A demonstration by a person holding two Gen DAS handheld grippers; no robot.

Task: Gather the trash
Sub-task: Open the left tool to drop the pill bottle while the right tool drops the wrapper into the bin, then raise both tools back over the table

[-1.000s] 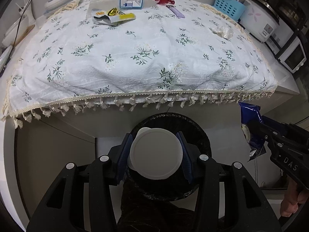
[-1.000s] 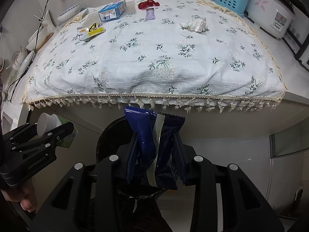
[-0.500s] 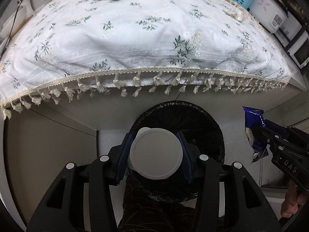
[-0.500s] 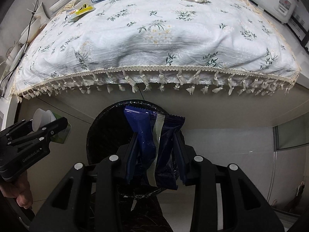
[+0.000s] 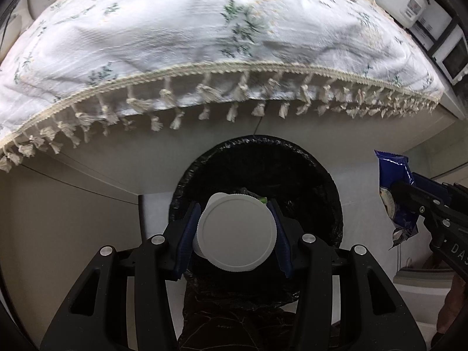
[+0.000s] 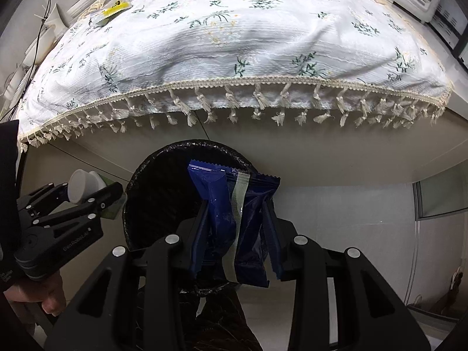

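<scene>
Left tongs (image 5: pixel 235 231) grip white cup (image 5: pixel 237 232) above bin (image 5: pixel 321 175); right tongs (image 6: pixel 237 234) grip blue wrapper (image 6: pixel 234 204) over bin.

Left gripper (image 5: pixel 234 231) and right gripper (image 6: pixel 237 228) (both clamped) apparently point downward.

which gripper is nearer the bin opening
Left. The left gripper, holding a white bottle, hangs right over the bin. The right gripper, holding a blue wrapper, is over its right rim.
</scene>
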